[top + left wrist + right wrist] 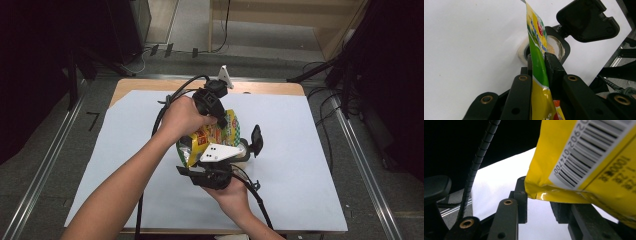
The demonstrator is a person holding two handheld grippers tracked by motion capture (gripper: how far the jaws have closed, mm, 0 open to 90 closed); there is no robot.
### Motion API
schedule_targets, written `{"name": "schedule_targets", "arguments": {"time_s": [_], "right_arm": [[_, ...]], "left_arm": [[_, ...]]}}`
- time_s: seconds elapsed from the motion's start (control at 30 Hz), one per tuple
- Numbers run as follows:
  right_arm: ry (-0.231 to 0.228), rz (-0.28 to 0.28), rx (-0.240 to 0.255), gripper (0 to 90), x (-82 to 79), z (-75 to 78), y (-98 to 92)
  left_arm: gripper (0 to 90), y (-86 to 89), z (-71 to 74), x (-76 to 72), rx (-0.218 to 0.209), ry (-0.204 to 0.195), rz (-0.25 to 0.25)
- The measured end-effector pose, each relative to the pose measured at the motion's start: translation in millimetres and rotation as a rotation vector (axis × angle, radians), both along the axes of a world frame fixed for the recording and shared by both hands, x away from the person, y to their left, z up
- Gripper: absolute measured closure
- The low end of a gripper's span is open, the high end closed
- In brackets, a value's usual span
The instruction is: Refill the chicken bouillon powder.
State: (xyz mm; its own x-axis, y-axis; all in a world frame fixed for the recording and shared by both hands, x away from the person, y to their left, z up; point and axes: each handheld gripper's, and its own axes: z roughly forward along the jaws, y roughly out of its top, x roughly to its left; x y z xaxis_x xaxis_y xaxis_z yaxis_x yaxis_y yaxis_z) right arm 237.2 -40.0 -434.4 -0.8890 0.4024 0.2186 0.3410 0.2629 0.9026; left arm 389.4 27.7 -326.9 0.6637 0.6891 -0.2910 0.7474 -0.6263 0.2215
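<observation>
Our forearms come in from six o'clock, and between our hands we hold a glossy yellow-and-green packet [215, 137] above the middle of the white sheet [305, 150] that covers the table. Our left gripper [539, 58] pinches the packet's thin, flat edge tightly between its black jaws, the crinkled film standing upright. Our right gripper [540, 195] sits under the packet at six o'clock; its jaws stand partly apart, with the barcoded yellow corner resting between and over them, and we cannot tell whether they press it. At three o'clock of the packet stands a small round jar [554, 48], beside a black hinged clamp [256, 140]. Ribbed black cables trail across the sheet.
</observation>
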Motion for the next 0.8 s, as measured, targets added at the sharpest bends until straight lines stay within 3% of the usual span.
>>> {"name": "schedule_targets", "arguments": {"time_s": [0.8], "right_arm": [[0.001, -0.004, 0.003, 70.8, -0.1, 1.0, -0.9]], "left_arm": [[83.7, -3.1, 0.8, 0.3, 0.007, -0.003, -0.009]]}}
